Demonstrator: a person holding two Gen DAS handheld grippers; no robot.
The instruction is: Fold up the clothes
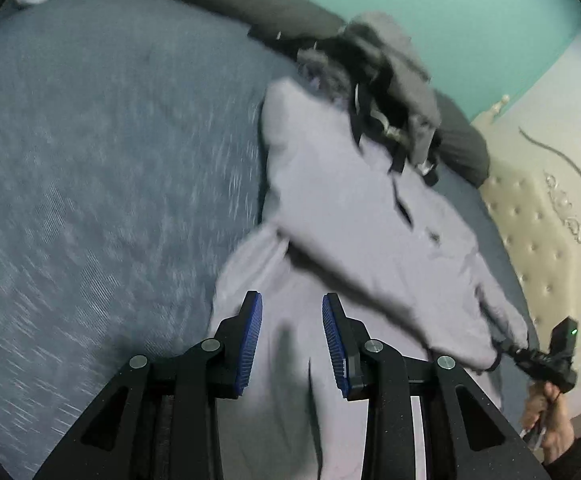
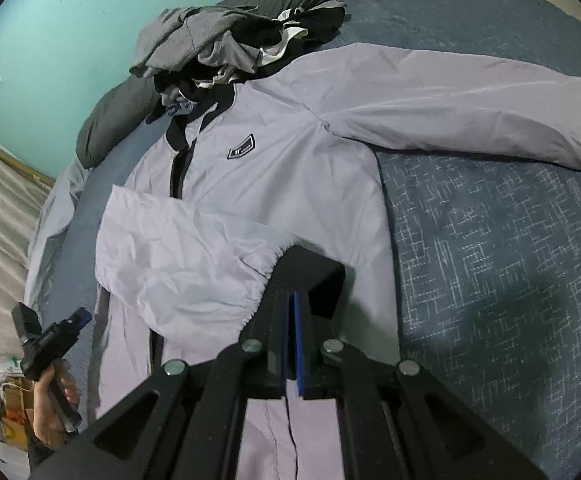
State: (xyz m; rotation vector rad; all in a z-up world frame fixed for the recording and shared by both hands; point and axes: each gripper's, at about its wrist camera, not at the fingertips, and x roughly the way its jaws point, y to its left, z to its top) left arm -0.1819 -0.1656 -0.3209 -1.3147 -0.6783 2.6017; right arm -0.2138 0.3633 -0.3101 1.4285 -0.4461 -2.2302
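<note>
We see open blue bedspread (image 2: 490,240) to one side of the jacket (image 2: 274,184); a heap of grey and black clothes (image 2: 214,40) and a dark pillow (image 2: 106,128) block its collar end.

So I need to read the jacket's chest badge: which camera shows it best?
The right wrist view: the chest badge is sharp on the lavender jacket, beside the dark zipper. In the left wrist view the jacket is motion-blurred and the badge is only a small dark smudge.

Dim, cool indoor light. The left wrist view is motion-smeared, worst toward 9 o'clock; the right is sharp. Both show fisheye bending and black corners.
</note>
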